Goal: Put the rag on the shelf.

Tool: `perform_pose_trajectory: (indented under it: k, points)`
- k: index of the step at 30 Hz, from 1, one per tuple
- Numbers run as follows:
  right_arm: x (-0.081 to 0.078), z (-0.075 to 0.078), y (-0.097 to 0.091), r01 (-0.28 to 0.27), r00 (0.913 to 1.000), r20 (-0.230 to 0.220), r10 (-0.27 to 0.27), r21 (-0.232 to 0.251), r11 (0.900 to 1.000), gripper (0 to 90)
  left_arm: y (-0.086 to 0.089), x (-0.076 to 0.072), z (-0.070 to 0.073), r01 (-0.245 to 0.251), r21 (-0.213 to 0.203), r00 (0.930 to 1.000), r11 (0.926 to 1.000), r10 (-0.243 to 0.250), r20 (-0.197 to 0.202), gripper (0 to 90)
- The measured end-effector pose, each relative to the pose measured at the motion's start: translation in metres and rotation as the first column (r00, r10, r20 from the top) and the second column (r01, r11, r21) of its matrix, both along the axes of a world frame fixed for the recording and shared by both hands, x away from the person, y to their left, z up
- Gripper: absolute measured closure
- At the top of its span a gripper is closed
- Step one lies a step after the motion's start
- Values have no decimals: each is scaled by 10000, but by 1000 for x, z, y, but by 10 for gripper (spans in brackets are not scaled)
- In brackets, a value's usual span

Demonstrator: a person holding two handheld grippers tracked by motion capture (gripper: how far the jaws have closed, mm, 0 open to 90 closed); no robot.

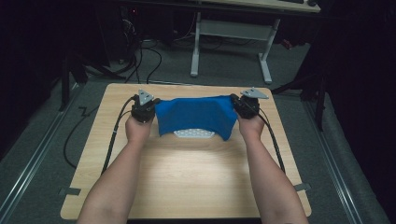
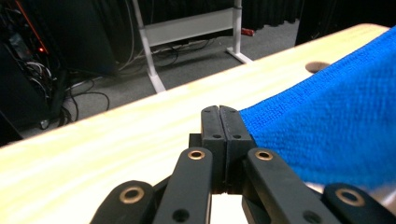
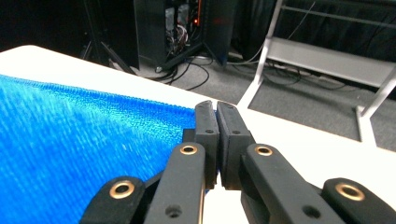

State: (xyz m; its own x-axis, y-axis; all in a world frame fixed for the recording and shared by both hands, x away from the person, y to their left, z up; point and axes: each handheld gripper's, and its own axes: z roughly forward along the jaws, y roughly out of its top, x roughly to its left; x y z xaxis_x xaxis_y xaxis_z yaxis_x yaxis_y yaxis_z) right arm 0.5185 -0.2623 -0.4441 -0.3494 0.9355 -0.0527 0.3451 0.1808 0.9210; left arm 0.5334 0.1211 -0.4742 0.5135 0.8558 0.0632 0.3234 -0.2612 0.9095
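Here, one blue cloth (image 1: 196, 116) is pinched at its two far corners: left gripper (image 2: 219, 122) and right gripper (image 3: 216, 122), jaws closed on fabric. It's held stretched above the wooden table (image 1: 187, 172), long axis running left–right, over one white perforated object (image 1: 194, 133).

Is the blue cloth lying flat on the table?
No, the blue cloth hangs stretched between the left tool and right tool, above the table.
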Motion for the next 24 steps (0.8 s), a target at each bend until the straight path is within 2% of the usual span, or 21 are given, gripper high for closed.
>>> perform_pose_trajectory:
  k: [6,10,12,18,24]
  points:
    - [-5,-23,-1,23,9989,-467,-19,80,10000,886,-3,-2,-15,107,57,9981,9999,-104,-611,900]
    - [-8,-33,-2,51,9977,-671,-40,167,9998,885,-3,-4,-23,179,77,9947,9998,-170,-1018,900]
    - [-9,-37,-3,97,9977,-679,-72,363,9993,885,-3,-4,-27,233,27,9923,9997,-228,-1217,900]
    - [-11,-45,-5,181,9956,-931,-138,458,9988,883,-3,-9,-32,248,47,9928,9997,-241,-1177,900]
    - [-12,-41,-3,157,9964,-835,-115,495,9987,867,-1,-11,-29,210,-180,9944,9996,-228,-1029,894]
